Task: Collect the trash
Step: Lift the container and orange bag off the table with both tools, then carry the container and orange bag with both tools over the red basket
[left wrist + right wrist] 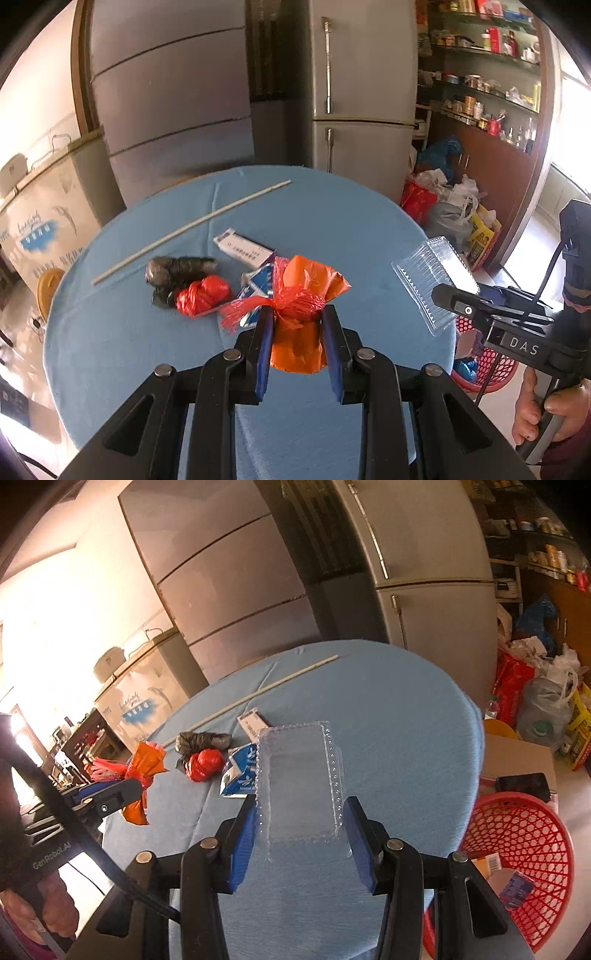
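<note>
**Both grippers loaded above the blue table**

Here, in the left wrist view, the left gripper (297,314) is clamped on an orange plastic bag (299,314) tied with red mesh netting, held above the blue tablecloth (147,350). On the cloth lie a black bag wad (177,271), a red bag wad (203,299), a white carton (243,249) and a long thin stick (192,230). At the right edge, the right gripper (443,295) carries a clear plastic clamshell box (432,280).

In the right wrist view, the right gripper's blue pads (243,842) squeeze the clamshell box's sides, lifted off the table. A red mesh basket (524,856) stands on the floor, lower right, with scraps inside.
</note>
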Tool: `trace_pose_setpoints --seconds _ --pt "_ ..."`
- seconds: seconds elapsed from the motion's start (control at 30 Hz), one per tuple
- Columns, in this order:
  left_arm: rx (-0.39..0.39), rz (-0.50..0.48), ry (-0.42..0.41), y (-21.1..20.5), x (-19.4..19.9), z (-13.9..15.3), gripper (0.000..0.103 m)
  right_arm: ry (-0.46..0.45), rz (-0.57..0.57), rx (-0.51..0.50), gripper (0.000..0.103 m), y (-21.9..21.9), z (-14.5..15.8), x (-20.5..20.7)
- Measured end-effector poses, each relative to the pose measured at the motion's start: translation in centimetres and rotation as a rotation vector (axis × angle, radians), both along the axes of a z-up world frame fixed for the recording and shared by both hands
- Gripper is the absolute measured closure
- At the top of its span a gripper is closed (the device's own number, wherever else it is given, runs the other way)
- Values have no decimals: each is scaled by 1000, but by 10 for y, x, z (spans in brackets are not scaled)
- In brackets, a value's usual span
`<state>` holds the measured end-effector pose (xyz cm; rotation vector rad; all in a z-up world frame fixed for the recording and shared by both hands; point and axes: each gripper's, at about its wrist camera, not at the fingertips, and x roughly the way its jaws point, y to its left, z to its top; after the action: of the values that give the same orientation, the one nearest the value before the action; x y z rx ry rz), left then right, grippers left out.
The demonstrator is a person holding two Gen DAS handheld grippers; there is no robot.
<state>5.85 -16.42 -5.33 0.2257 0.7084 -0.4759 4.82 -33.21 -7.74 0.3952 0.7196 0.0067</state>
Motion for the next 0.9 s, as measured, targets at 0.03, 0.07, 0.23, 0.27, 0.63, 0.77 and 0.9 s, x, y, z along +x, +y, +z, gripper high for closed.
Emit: trace_pose_setpoints --seconds 0.03,0.07,0.23,0.27,0.63,0.77,0.9 --pt "9 -3 -13 -4 -2 2 76 -5 -5 1 53 -3 2 -2" --pt "15 -7 -21 -8 -4 4 76 -10 -9 0 53 -5 3 -4" --pt "39 -31 -38 -25 -11 7 76 -32 -31 -6 53 -17 11 -15" --pt "43 -33 -38 -27 -12 7 76 -35 -35 -5 53 -18 12 -16" --pt "85 -79 -41 -60 -28 7 76 -53 -89 8 53 -44 18 -39" --pt "93 -99 -46 -70 -33 8 76 -58 -112 12 53 -55 19 -48" --pt "100 -114 -53 -80 -38 9 76 -64 -135 21 53 -65 21 -58"
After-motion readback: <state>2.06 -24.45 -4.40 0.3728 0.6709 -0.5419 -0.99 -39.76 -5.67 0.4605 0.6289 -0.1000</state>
